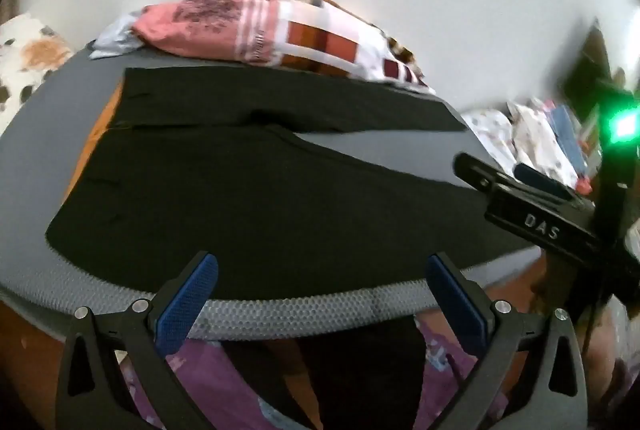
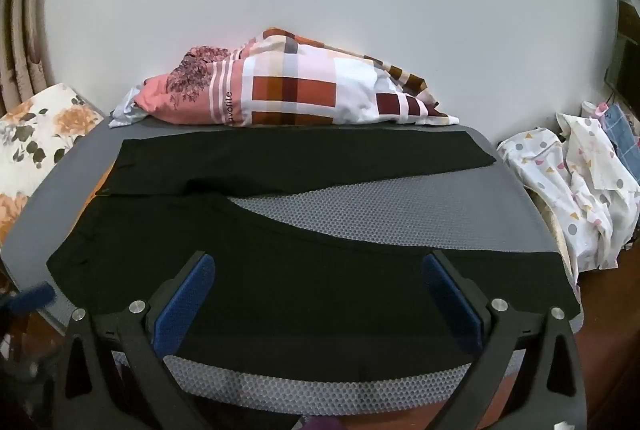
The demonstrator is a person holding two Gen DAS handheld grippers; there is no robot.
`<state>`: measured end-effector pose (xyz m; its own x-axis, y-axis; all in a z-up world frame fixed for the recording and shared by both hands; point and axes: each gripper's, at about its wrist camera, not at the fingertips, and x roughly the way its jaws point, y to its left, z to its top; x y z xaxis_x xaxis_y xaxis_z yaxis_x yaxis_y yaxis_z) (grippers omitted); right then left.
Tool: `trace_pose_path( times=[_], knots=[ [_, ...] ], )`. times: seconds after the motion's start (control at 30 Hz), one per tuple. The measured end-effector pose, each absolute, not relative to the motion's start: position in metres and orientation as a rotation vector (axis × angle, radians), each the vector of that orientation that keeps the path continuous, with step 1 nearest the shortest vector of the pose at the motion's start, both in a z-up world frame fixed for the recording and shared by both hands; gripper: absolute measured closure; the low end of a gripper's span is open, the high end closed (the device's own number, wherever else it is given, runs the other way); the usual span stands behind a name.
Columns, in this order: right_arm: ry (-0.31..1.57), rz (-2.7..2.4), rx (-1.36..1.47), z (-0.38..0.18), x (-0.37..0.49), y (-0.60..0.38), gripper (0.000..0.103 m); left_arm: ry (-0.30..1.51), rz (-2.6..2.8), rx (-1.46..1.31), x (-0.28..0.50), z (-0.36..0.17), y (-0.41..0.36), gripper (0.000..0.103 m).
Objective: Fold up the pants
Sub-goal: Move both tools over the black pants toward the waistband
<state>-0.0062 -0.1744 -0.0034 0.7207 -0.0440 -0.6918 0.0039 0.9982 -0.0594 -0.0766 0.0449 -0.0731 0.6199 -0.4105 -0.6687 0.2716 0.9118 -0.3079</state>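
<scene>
The left gripper (image 1: 322,270) hangs over the near edge of the table with its blue pads (image 1: 188,304) spread wide and nothing between them. The right gripper (image 2: 318,272) is likewise wide apart and empty, tilted down over the lower trouser leg. Beneath both, the black pants (image 2: 256,270) lie flat on a grey honeycomb mat (image 2: 400,214) that covers the table, waistband toward the left, the two legs running rightward and splayed apart so a wedge of mat shows between them. At the far edge of the mat rests a checked and floral folded blanket (image 2: 288,86). Off the right side lies a heap of white patterned clothes (image 2: 576,174); off the left, a floral cushion (image 2: 36,134).
</scene>
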Motion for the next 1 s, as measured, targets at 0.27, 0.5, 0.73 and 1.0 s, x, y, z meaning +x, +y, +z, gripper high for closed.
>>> trace_pose_path(
  times=[0.27, 0.5, 0.73, 1.0],
  knots=[
    [0.797, -0.018, -0.058, -0.008, 0.006, -0.172, 0.001, 0.827, -0.207, -0.106, -0.006, -0.031, 0.027, 0.0],
    [0.809, -0.01, -0.063, -0.014, 0.013, -0.169, 0.001, 0.839, -0.077, -0.1, 0.045, -0.019, 0.054, 0.0],
    [0.83, 0.017, -0.074, -0.018, 0.024, -0.161, 0.001, 0.834, 0.015, -0.024, 0.077, -0.025, 0.066, 0.0],
    [0.843, 0.061, -0.085, -0.025, 0.032, -0.152, 0.001, 0.861, 0.022, 0.056, 0.1, -0.051, 0.083, 0.0]
  ],
)
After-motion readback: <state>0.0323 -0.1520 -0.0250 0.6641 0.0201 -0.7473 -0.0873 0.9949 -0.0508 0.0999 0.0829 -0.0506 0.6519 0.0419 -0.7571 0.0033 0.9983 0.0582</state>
